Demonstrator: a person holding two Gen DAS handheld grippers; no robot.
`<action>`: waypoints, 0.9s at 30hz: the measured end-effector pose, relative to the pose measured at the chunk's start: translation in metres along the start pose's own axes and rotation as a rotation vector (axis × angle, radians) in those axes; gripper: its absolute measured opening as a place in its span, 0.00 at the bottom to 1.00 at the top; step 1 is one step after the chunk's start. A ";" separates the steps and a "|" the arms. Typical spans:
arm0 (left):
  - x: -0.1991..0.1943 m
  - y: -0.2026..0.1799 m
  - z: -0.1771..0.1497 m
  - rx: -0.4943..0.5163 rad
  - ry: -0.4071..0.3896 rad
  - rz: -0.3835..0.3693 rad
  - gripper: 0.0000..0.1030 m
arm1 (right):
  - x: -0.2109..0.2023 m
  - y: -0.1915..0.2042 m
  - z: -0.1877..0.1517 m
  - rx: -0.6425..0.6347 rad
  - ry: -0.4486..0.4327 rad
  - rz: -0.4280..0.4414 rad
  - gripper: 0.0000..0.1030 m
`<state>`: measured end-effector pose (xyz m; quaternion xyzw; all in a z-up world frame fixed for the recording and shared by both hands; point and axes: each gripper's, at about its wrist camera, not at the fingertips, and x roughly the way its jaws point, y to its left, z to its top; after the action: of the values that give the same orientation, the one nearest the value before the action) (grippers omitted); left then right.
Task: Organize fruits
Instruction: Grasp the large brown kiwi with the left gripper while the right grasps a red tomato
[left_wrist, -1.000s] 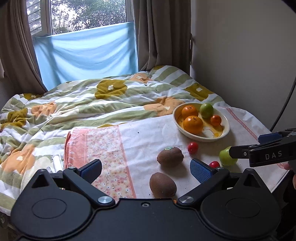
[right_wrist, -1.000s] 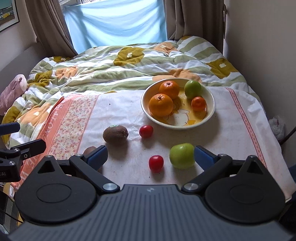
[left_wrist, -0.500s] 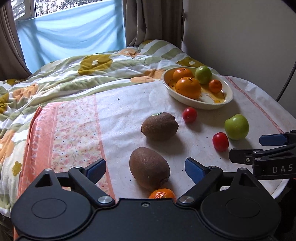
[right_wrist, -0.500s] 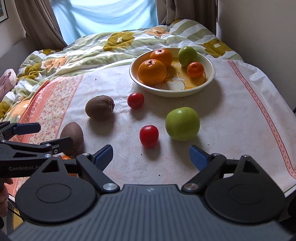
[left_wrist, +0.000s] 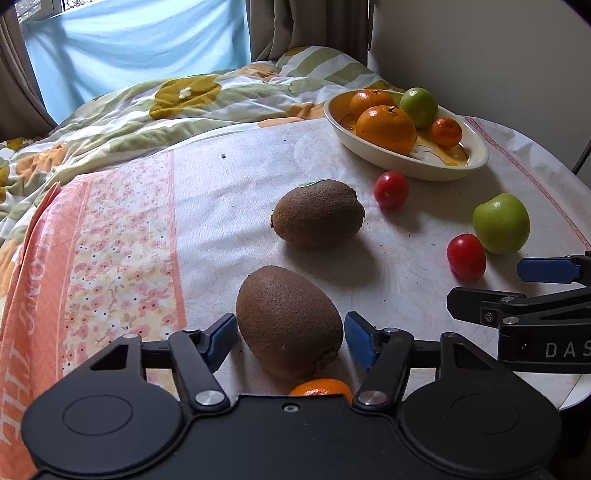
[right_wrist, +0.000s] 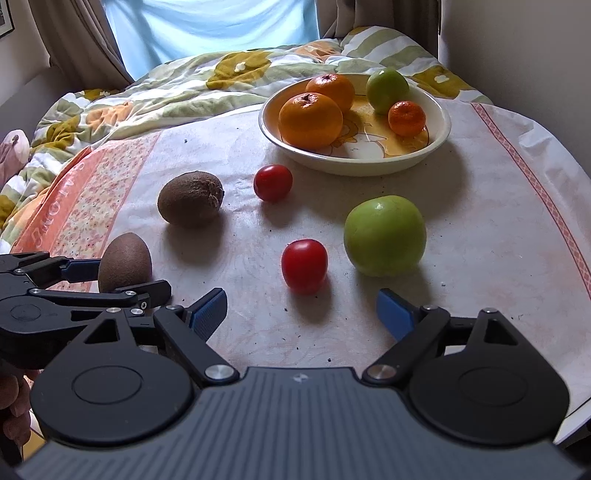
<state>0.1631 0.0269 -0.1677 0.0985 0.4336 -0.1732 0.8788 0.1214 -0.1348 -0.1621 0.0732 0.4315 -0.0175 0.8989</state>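
Presently, left gripper (left_wrist: 290, 338): your jaws were closing around the near kiwi (left_wrist: 290, 321), pads not yet touching.
Right gripper (right_wrist: 301, 312): wide, empty.
Risk: kiwi could have rolled onto the mandarin (left_wrist: 321, 386).

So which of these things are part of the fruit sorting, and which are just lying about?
Part of the job:
near kiwi, between the closing left gripper pads
far kiwi
two tomatoes
loose green apple
small orange by the left gripper
bowl of fruit

Just lying about:
quilt
curtains
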 end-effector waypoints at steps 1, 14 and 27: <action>0.000 0.000 0.000 -0.002 -0.001 0.001 0.64 | 0.001 0.000 0.000 0.001 0.001 0.001 0.99; -0.001 0.003 0.004 -0.017 0.003 -0.010 0.58 | 0.015 0.001 0.006 -0.006 0.002 0.002 0.78; -0.012 0.008 0.009 -0.020 -0.024 -0.010 0.58 | 0.021 0.008 0.009 -0.033 -0.025 -0.004 0.63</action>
<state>0.1659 0.0341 -0.1531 0.0853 0.4251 -0.1743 0.8841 0.1425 -0.1276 -0.1715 0.0573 0.4207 -0.0129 0.9053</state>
